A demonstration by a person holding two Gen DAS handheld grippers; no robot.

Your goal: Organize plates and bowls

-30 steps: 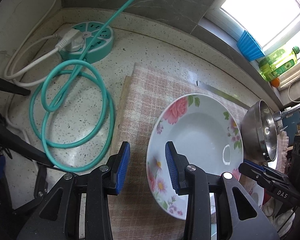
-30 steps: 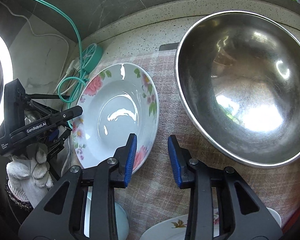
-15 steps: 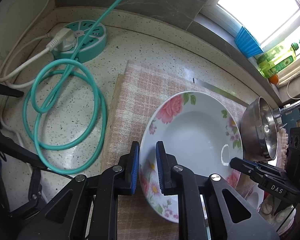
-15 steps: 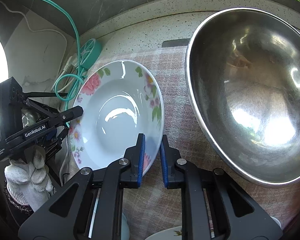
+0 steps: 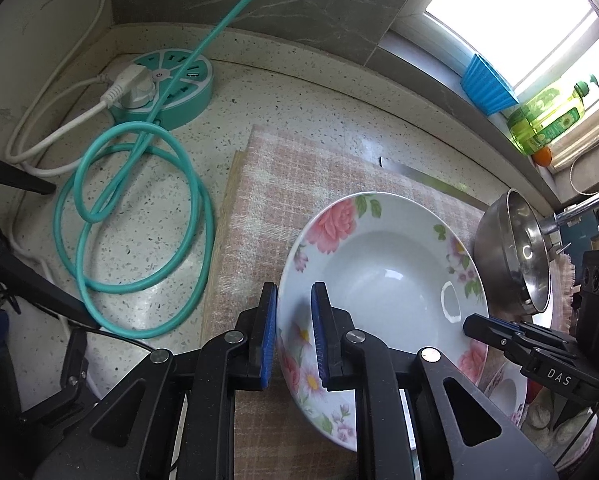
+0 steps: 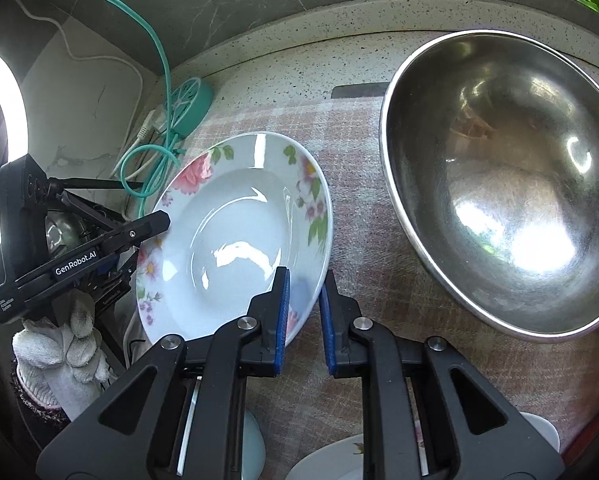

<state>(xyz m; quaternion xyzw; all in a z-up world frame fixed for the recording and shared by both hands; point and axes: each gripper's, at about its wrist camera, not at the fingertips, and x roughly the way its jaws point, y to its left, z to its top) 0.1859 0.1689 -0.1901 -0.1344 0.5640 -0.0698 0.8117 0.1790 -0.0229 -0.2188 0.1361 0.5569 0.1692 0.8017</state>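
Flowers in pink, with green leaves and small purple blossoms, run around the wide rim of the deep white plate (image 5: 383,280), and its hollow middle is plain and glossy, with bright reflections of light. The plate is tilted above the pink checked cloth (image 5: 299,184) that covers part of the speckled table (image 5: 299,104); its far edge is higher in the left wrist view.

Both tools grip this same plate. The left hand-held gripper (image 5: 293,332) has its blue pads (image 5: 268,336) drawn close on the near left part of the rim, one pad under the rim and one over the inner side. The right hand-held gripper (image 6: 304,316) pinches the opposite edge (image 6: 315,280) in the same way, with the rim between its two blue pads.

Just to the right of the plate a large steel bowl (image 6: 499,184) rests on the cloth, shiny inside. At the bottom of the right wrist view, parts of more white dishes (image 6: 339,456) show, one with a small flower print, but they are mostly hidden.

On the bare table to the left lies a coiled teal cable (image 5: 139,232) beside a round teal power strip (image 5: 167,92) with a white plug in it. On the window sill stand a blue ribbed container (image 5: 487,84) and a bottle of yellow-green liquid (image 5: 547,116).
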